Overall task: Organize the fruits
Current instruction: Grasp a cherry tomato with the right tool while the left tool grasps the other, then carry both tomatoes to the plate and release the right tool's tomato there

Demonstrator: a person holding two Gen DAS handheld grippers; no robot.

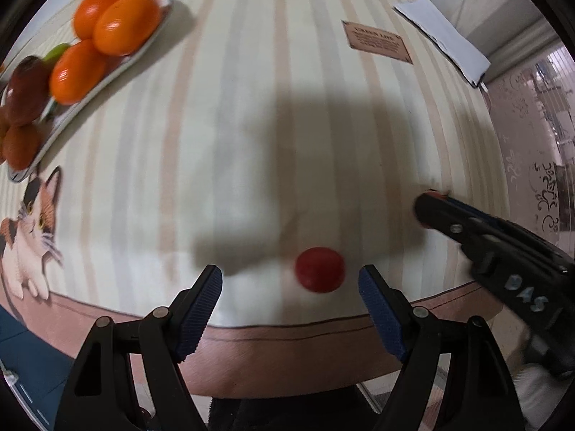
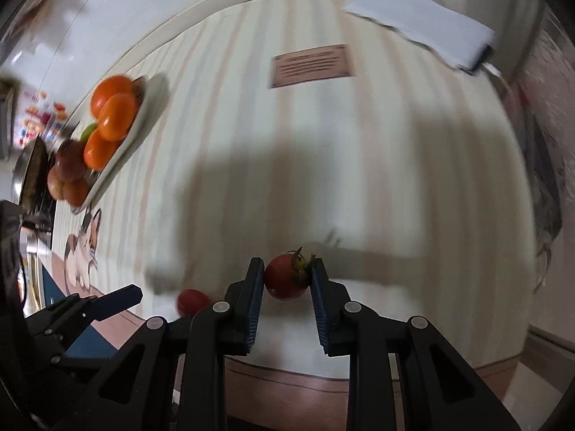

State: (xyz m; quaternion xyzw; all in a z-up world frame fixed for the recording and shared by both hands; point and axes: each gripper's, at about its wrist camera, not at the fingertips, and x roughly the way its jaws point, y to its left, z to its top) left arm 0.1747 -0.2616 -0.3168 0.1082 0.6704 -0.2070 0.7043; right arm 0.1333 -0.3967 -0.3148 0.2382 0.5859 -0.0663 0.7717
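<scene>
Gripping stemmed tomato (image 2: 286, 277), right hand-held gripper (image 2: 287, 280) risked squashing or dropping it. Left hand-held gripper (image 1: 290, 287) gaped wide; loose tomato (image 1: 319, 269) between fingers might roll off surface (image 1: 287, 107) edge.

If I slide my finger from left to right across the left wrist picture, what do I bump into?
Cat picture → plate of oranges → small red tomato between the open left gripper fingers → brown label → white paper → right gripper.
</scene>
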